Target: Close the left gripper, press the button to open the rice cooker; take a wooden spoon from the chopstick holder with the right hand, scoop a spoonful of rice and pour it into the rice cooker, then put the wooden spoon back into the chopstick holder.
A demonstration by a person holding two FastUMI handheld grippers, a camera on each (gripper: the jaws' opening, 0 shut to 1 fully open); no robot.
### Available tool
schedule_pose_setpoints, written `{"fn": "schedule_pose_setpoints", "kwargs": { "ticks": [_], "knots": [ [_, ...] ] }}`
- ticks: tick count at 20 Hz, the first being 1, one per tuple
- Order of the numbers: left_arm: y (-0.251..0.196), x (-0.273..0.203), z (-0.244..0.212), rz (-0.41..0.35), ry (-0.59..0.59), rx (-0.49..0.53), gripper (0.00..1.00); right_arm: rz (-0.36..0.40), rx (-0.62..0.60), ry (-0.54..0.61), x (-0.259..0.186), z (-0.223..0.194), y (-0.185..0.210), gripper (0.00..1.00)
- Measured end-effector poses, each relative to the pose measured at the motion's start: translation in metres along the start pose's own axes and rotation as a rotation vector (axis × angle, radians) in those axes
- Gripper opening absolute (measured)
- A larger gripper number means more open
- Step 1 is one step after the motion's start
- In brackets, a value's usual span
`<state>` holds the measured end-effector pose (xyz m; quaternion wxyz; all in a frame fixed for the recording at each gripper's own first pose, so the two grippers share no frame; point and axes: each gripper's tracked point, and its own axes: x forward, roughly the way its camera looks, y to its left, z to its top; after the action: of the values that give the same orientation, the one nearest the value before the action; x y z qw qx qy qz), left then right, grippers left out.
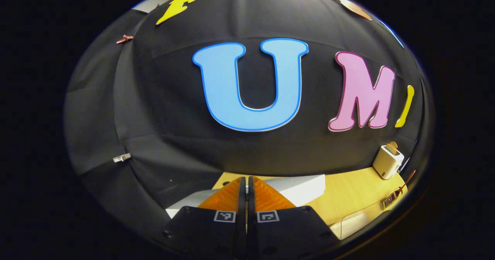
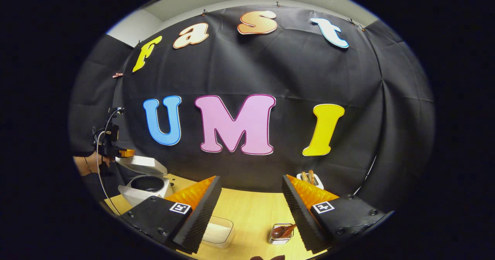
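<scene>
The rice cooker [image 2: 145,184] is seen with its lid raised, so the button press is judged done; the left gripper [image 1: 246,188] is held with its fingers together on nothing, above the lid, a hand [image 2: 91,163] behind it. The step in hand is judged to be the fetching of the wooden spoon [image 2: 281,231]. The right gripper [image 2: 251,204] is spread wide and empty, well above the table [image 2: 255,209]. The chopstick holder [image 2: 280,235] lies below and just inside its right-hand finger, the rice container [image 2: 218,231] beside its left-hand finger. The spoon's bowl is up, its long axis is tilted, rising towards the right-hand finger. A descent is called for, with the fingers set across that handle
</scene>
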<state>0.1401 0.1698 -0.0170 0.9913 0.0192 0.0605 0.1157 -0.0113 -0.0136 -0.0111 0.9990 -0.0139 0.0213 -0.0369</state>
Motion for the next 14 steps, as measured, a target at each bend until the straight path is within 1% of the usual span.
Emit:
{"fn": "schedule_pose_setpoints", "kwargs": {
  "ticks": [4, 8, 11, 14],
  "knots": [
    [0.016, 0.007, 0.032, 0.024, -0.089, 0.018, 0.05, -0.012, -0.003, 0.000, -0.003, 0.002, 0.000, 0.98],
    [0.028, 0.003, 0.052, 0.047, -0.144, 0.020, 0.05, -0.020, -0.013, -0.003, -0.007, 0.004, 0.001, 0.98],
    [0.031, -0.005, 0.055, 0.048, -0.166, 0.005, 0.05, -0.022, -0.013, -0.001, -0.009, 0.004, 0.003, 0.98],
    [0.029, -0.015, 0.051, 0.035, -0.161, -0.035, 0.05, -0.029, 0.002, 0.009, -0.009, -0.003, 0.000, 0.98]
  ]
}}
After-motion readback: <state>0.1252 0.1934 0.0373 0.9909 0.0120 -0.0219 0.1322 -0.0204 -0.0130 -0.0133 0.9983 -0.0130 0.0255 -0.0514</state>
